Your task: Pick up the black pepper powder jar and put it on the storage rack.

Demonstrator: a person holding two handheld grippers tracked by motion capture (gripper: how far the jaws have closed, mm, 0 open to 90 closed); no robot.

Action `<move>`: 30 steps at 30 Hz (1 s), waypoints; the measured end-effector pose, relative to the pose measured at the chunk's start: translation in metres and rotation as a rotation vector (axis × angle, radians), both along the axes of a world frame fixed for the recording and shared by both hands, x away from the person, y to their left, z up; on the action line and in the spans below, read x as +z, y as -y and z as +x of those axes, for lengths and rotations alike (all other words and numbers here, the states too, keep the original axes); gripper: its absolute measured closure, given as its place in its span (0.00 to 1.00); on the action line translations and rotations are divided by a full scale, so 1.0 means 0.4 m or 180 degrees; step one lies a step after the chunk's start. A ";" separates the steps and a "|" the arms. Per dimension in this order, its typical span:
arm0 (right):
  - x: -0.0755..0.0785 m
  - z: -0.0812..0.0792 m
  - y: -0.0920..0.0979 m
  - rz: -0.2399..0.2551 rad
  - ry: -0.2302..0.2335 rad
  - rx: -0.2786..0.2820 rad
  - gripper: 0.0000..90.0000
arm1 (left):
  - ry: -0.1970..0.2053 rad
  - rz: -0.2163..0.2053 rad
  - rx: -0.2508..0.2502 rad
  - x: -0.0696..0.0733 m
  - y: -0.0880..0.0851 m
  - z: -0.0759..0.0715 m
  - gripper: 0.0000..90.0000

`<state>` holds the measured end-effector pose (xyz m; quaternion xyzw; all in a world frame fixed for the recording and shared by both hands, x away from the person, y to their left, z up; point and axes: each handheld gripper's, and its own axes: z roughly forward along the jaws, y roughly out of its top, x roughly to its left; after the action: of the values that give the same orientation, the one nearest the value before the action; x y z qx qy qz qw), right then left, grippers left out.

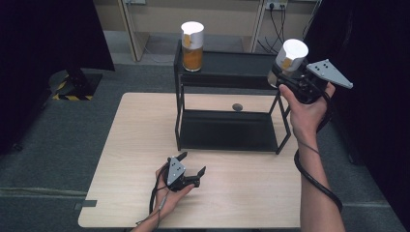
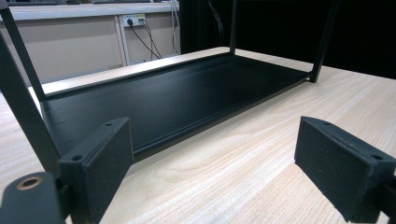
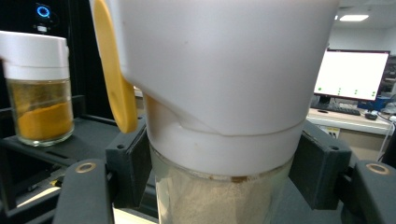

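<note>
— What's the right gripper (image 1: 290, 72) got there?

— A jar (image 1: 291, 56) with a white cap and a yellow tab, pale powder inside. From the right gripper view the jaws are pressed on the glass (image 3: 224, 196) just under the cap, one pad on each side, so it's clamped, not just cradled.

— Is it standing on anything?

— Hard to tell from above. It's at the right end of the rack's (image 1: 227, 65) top shelf, upright, long axis vertical, cap toward the ceiling. Whether its base touches the shelf or hangs just over it, I can't make out.

— And the other jar?

— The orange one (image 1: 192, 46) sits on the same shelf toward the left end, well apart from the held jar. It shows off to the side in the right gripper view (image 3: 39, 88) too, also upright.

— What about the left gripper (image 1: 186, 166)?

— Low on the table (image 1: 145, 193), in front of the rack, jaws spread wide with nothing between them. Its camera looks along the wood toward the bottom shelf (image 2: 173, 98) — bare and black.

— So which hand does the work?

— The right, I'd say; it already has the jar, and the shelf lies straight below its grip. Any set-down or lift runs along that vertical axis — the left is far too low and away to help.
</note>
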<state>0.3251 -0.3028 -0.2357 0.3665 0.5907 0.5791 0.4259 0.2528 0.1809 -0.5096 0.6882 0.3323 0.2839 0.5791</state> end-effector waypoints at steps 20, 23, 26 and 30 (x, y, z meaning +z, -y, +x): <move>0.059 0.067 -0.003 0.0025 -0.0183 -0.0213 0.34 | -0.0002 -0.0021 -0.0002 -0.002 -0.001 -0.001 0.12; 0.069 0.076 -0.004 0.0032 -0.0196 -0.0235 0.34 | -0.0004 -0.0017 -0.0003 -0.001 -0.001 0.000 0.12; 0.082 0.088 -0.008 -0.0009 -0.0253 -0.0267 0.34 | -0.0004 -0.0017 -0.0005 -0.001 -0.001 0.000 0.12; 0.090 0.104 -0.011 -0.0025 -0.0311 -0.0317 0.34 | -0.0003 -0.0020 -0.0006 -0.002 -0.001 0.000 0.12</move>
<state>0.3669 -0.2986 -0.1997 0.4215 0.5941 0.5363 0.4263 0.2527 0.1814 -0.5102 0.6868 0.3329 0.2820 0.5814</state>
